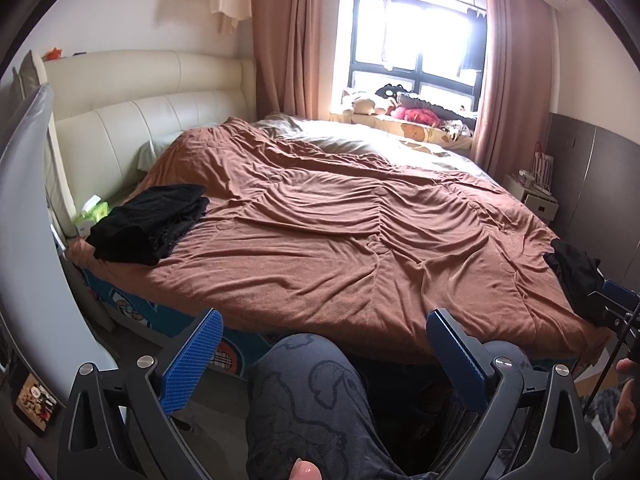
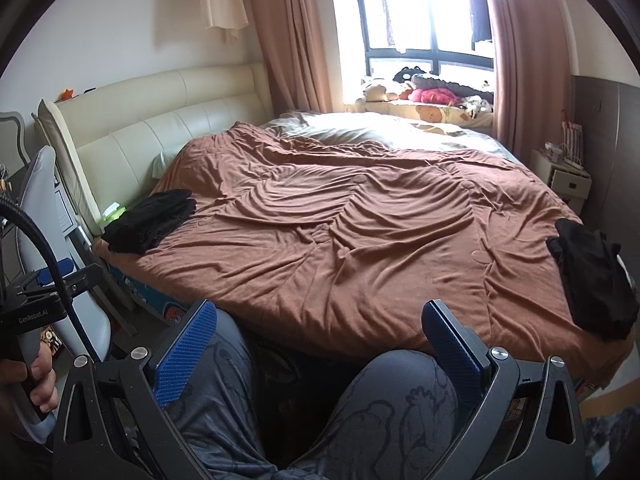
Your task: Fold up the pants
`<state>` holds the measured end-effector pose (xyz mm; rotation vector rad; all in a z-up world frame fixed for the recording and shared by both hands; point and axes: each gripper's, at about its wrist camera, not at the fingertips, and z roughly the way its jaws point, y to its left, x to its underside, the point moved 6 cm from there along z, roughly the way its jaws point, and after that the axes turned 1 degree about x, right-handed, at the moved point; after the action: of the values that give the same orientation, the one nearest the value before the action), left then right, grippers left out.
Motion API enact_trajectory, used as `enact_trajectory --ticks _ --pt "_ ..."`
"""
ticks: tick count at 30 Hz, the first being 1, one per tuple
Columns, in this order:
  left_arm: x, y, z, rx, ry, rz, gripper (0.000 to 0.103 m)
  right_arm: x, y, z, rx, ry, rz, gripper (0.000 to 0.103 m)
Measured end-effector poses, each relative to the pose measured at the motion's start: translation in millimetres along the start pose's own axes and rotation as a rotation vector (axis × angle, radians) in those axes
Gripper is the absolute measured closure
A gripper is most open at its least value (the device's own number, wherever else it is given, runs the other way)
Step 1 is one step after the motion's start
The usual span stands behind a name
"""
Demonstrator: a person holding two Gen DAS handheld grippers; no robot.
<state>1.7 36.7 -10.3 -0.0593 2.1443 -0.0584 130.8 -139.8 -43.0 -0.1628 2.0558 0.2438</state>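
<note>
Sunlit from a window [image 1: 416, 40] framed by pink curtains [image 1: 288, 32], a bedroom holds a wide bed covered by a rumpled brown quilt [image 1: 340, 216], with a cream padded headboard [image 1: 160, 120] along its left side. Two dark garments lie on the quilt, well apart. A folded black stack [image 1: 156, 220] sits near the bed's left corner beside the headboard, its long axis running from the near edge toward the headboard, next to a green tissue pack [image 1: 94, 210]. Unfolded black pants [image 2: 592, 276] lie bunched at the right edge of the bed, their long axis running roughly from the far side toward the near edge, one end drooping toward the bed's border. Both grippers hover low in front of the near edge, above the seated person's knees in grey patterned trousers [image 2: 392, 408], touching no cloth. Left gripper [image 1: 324, 356] points across the bed, level, its blue-padded fingers [image 1: 192, 360] spread wide with nothing between them. Right gripper [image 2: 320, 352] points the same way, its blue fingers [image 2: 184, 356] equally spread and empty. In the right wrist view, the person's left hand [image 2: 34, 384] grips the left tool's handle at the lower left. Stuffed toys [image 2: 432, 94] line the windowsill, and a small white cabinet [image 2: 568, 176] stands by the far right wall.
</note>
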Motion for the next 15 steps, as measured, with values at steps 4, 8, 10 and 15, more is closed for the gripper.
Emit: enact_trajectory --ticks 4,8,10,15 --pt "4.3 -5.0 0.2 -0.009 -0.014 0.043 0.0 6.4 0.6 4.5 -0.016 -0.003 0.01 0.0" --pt "3.4 -5.0 -0.4 -0.003 -0.039 0.052 0.0 10.0 -0.4 9.6 -0.002 -0.007 0.009 0.0" --pt "1.9 -4.9 -0.3 -0.006 -0.047 0.057 0.0 10.7 -1.6 12.0 -0.001 -0.006 0.015 0.0" --pt "-0.2 -3.2 -1.5 0.0 -0.061 0.053 0.0 10.7 -2.2 12.6 0.008 -0.02 0.017 0.0"
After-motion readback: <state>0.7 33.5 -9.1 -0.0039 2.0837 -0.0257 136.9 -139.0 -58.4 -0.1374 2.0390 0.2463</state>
